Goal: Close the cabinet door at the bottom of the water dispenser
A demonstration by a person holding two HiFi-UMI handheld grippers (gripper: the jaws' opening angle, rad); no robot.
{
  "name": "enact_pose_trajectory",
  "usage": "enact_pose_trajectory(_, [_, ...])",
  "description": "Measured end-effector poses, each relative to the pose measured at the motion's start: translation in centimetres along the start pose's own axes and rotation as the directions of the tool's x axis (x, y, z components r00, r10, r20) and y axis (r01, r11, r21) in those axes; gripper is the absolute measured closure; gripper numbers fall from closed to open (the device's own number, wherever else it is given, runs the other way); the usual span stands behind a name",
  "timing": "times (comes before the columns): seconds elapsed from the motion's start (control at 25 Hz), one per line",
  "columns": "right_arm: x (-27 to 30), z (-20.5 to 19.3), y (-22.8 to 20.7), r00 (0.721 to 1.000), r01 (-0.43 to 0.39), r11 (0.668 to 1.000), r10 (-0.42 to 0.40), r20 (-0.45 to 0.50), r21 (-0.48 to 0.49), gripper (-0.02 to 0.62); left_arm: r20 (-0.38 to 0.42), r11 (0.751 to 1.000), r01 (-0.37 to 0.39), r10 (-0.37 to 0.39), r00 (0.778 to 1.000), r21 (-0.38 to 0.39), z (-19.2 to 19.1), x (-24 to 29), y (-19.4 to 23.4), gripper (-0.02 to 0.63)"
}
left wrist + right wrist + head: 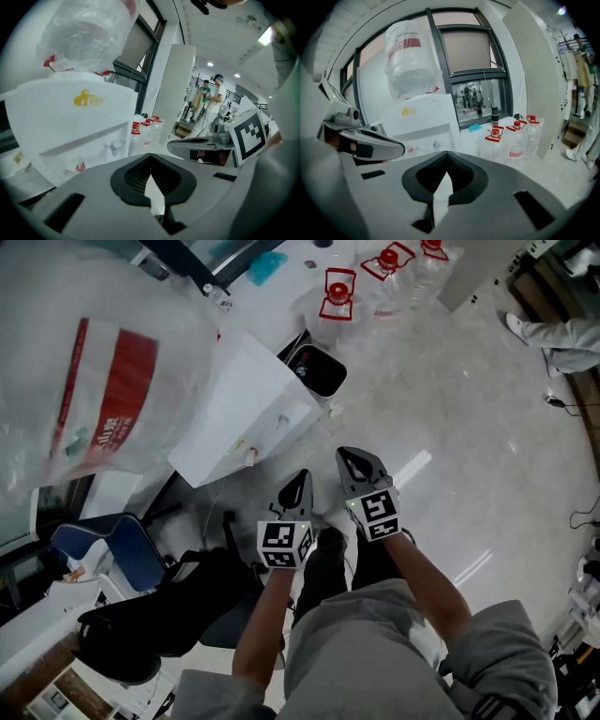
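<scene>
The white water dispenser [248, 404] stands ahead of me, seen from above, with a big plastic-wrapped water bottle [94, 381] on top. Its lower cabinet door shows in no view. The dispenser's upper front with taps [70, 126] fills the left of the left gripper view, and it [422, 117] also appears in the right gripper view. My left gripper [302, 476] and right gripper [356, 457] are held side by side in the air near the dispenser, apart from it. The left gripper [151, 159] and the right gripper [446, 157] are both shut, with nothing between the jaws.
A black bin [317, 369] stands right of the dispenser. Several red-capped water bottles [337, 292] line the window wall. A blue chair [103, 554] and a black bag [178, 606] lie at my left. A person's leg [553, 338] shows far right.
</scene>
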State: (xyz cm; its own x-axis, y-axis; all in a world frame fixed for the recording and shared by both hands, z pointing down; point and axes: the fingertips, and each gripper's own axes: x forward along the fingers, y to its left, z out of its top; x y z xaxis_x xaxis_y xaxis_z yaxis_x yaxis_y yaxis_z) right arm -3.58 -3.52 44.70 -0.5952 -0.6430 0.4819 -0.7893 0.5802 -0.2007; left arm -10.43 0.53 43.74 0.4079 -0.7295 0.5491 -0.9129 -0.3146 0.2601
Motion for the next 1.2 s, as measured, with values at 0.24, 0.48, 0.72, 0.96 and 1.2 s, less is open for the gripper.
enact_pose_trajectory(0.24, [-3.3, 5.6, 2.4, 0.998, -0.028, 0.999, 0.029, 0.055, -0.022, 0.586, 0.090, 1.000, -0.005, 0.007, 0.996, -0.016, 5.6, -3.8, -0.8, 0.600])
enact_pose_trajectory(0.48, [-5.6, 10.8, 5.4, 0.992, -0.079, 0.996, 0.083, 0.093, -0.039, 0.586, 0.133, 0.998, 0.039, -0.045, 0.990, 0.043, 10.8, -6.7, -2.7, 0.600])
enact_pose_trajectory(0.72, [-8.0, 15.7, 7.6, 0.985, -0.085, 0.994, 0.093, 0.147, -0.062, 0.586, 0.149, 0.994, 0.068, -0.081, 0.985, 0.089, 14.1, -9.7, -3.8, 0.600])
enact_pose_trajectory(0.96, [-9.4, 17.6, 10.0, 0.983, -0.111, 0.991, 0.121, 0.138, -0.077, 0.588, 0.123, 0.997, 0.045, -0.053, 0.991, 0.061, 15.2, -12.7, -3.2, 0.600])
enact_pose_trajectory(1.2, [-10.8, 18.1, 11.5, 0.984, -0.112, 0.992, 0.119, 0.129, -0.060, 0.588, 0.111, 0.998, 0.046, -0.051, 0.993, 0.051, 15.7, -14.6, -3.5, 0.600])
